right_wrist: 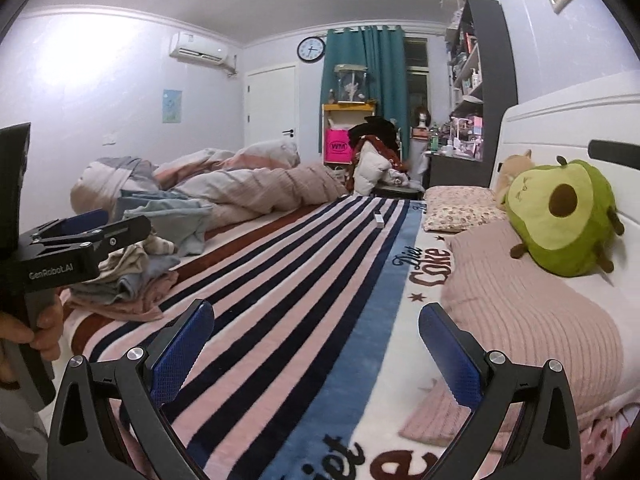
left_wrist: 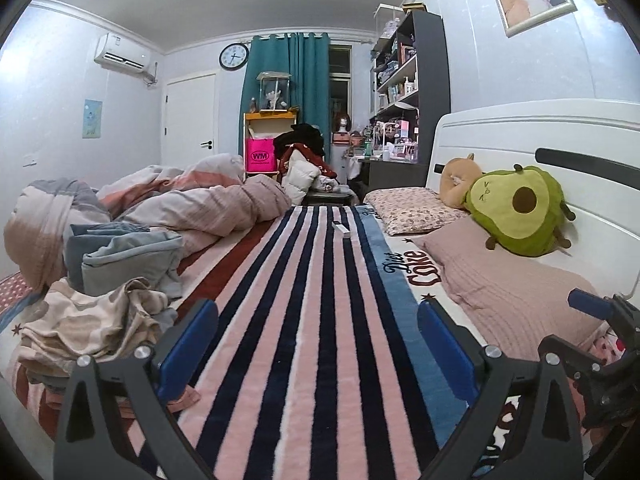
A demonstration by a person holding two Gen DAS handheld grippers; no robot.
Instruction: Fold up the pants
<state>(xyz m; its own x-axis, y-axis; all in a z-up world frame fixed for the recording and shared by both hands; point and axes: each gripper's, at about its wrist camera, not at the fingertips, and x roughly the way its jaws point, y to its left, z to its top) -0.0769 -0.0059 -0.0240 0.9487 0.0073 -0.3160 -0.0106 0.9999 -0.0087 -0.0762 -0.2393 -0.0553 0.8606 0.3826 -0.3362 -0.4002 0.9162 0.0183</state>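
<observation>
Both grippers hung wide open, empty — the left gripper [left_wrist: 318,344] and right gripper [right_wrist: 316,344] over the striped blanket [left_wrist: 304,320]; the pants [left_wrist: 124,256] lay heaped at ten o'clock.

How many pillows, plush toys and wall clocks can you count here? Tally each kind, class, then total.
Pillows: 2 (floral, pink)
Plush toys: 2 (avocado, tan)
Wall clocks: 1
Total: 5
</observation>
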